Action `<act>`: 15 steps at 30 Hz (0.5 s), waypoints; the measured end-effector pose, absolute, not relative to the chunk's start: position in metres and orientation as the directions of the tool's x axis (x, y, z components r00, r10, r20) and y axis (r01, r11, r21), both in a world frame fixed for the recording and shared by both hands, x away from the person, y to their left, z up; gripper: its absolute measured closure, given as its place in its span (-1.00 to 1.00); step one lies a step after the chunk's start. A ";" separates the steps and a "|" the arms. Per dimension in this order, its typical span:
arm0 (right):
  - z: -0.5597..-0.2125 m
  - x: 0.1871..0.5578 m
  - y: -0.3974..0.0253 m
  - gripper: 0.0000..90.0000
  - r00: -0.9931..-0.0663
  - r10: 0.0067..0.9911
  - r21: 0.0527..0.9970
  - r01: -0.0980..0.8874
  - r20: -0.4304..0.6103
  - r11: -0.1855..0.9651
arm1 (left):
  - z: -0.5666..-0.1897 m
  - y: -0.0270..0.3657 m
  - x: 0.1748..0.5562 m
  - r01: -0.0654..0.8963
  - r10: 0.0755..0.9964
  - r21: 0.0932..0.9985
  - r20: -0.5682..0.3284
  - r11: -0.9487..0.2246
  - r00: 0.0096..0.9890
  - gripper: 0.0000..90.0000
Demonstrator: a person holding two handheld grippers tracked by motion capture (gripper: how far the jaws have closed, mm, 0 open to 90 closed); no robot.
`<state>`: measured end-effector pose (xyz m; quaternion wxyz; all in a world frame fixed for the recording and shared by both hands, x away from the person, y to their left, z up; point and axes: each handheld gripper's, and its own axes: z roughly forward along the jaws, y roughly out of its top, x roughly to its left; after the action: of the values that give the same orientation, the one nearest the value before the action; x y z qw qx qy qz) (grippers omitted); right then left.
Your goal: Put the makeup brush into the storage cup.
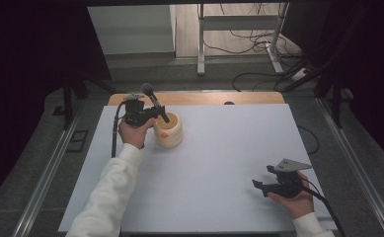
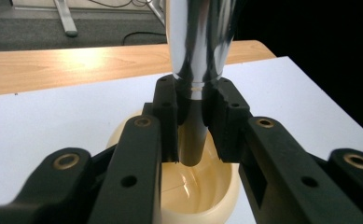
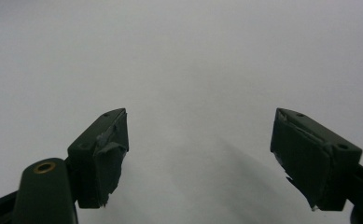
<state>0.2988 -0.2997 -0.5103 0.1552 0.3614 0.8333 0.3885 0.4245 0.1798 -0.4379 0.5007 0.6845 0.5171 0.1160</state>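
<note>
So the pestle (image 1: 155, 103) is the thing in play here. Its lower tip sits down inside the cream bowl (image 1: 169, 131), and the long axis leans: the round top end points up and away toward the far left, while the tip angles down into the bowl's hollow. In the left gripper view you can see the shiny shaft (image 2: 195, 42) pinched between the jaws, with the darker tip (image 2: 191, 140) just above the bowl floor, maybe touching it, hard to say.

The left gripper (image 1: 142, 112) is clamped on the pestle from the bowl's left side, right up against the rim. The bowl itself sits at the far left of the white table (image 1: 219, 163).

The right gripper (image 1: 267, 186) is way off at the near right, jaws spread wide with nothing in them, just hovering over bare table. So any grinding or lifting is the left hand's job, I'd guess, and the move runs along that tilted shaft.
</note>
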 end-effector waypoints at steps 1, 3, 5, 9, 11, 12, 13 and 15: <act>-0.510 0.299 -0.300 -0.55 -0.691 0.723 0.759 0.482 0.022 0.437 | -0.440 0.179 0.425 0.594 0.821 0.804 -0.362 0.035 0.442 0.65; -0.510 0.299 -0.300 -0.55 -0.690 0.723 0.760 0.482 0.022 0.437 | -0.443 0.177 0.425 0.597 0.823 0.802 -0.356 0.027 0.442 0.65; -0.510 0.299 -0.300 -0.55 -0.690 0.723 0.760 0.481 0.021 0.437 | -0.445 0.177 0.425 0.601 0.820 0.799 -0.364 0.031 0.442 0.65; -0.510 0.299 -0.300 -0.55 -0.691 0.722 0.759 0.481 0.021 0.438 | -0.450 0.175 0.425 0.610 0.822 0.792 -0.360 0.019 0.442 0.65; -0.510 0.299 -0.300 -0.55 -0.692 0.722 0.759 0.480 0.020 0.440 | -0.451 0.174 0.425 0.609 0.819 0.793 -0.364 0.023 0.444 0.65; -0.510 0.299 -0.300 -0.55 -0.691 0.722 0.759 0.480 0.019 0.439 | -0.451 0.174 0.425 0.609 0.818 0.793 -0.364 0.020 0.446 0.65; -0.510 0.299 -0.300 -0.55 -0.691 0.723 0.759 0.480 0.018 0.440 | -0.452 0.173 0.425 0.610 0.819 0.792 -0.362 0.018 0.445 0.65; -0.510 0.299 -0.300 -0.55 -0.691 0.723 0.760 0.480 0.019 0.439 | -0.453 0.172 0.425 0.612 0.819 0.791 -0.364 0.020 0.444 0.65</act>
<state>0.2987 -0.2997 -0.5102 0.1564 0.3607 0.8337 0.3879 0.4249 0.1723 -0.4528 0.4927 0.6922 0.5168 0.1049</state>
